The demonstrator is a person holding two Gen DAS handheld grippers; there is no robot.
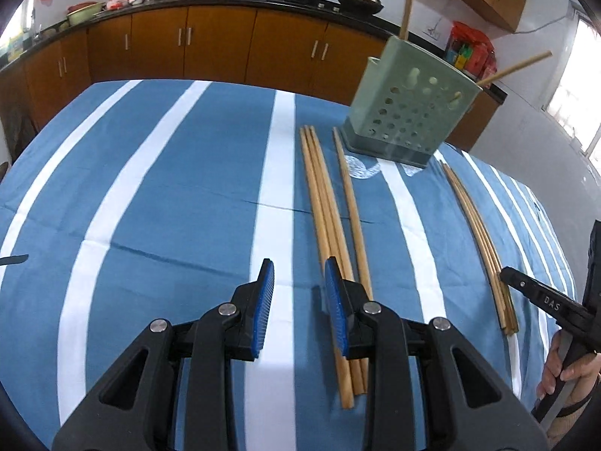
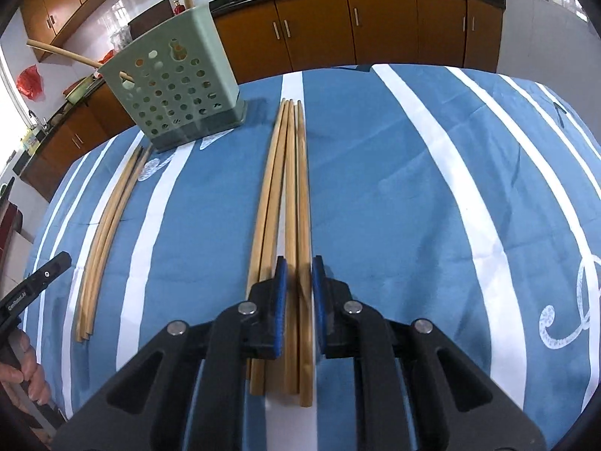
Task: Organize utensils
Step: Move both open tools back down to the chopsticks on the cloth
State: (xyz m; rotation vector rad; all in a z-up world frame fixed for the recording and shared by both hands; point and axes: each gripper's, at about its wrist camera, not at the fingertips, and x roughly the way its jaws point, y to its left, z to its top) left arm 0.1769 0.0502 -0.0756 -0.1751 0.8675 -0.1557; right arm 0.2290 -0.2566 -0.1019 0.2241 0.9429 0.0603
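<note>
Right wrist view: at bottom centre the right gripper (image 2: 299, 282) has narrowed its jaws around two chopsticks (image 2: 298, 203) on the striped cloth (image 2: 375, 188), though pad contact is unclear. Left gripper (image 1: 299, 293) stands partly open and empty above its own chopstick group (image 1: 326, 206). Farther back, upper left, stands the green perforated holder (image 2: 169, 86).

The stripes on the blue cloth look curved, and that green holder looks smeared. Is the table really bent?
Fisheye distortion: in both wrist views the tablecloth stripes bow outward and dark corners frame the picture. In the left wrist view the green holder is smeared by motion blur; in the right wrist view the chopsticks look sharp.
</note>
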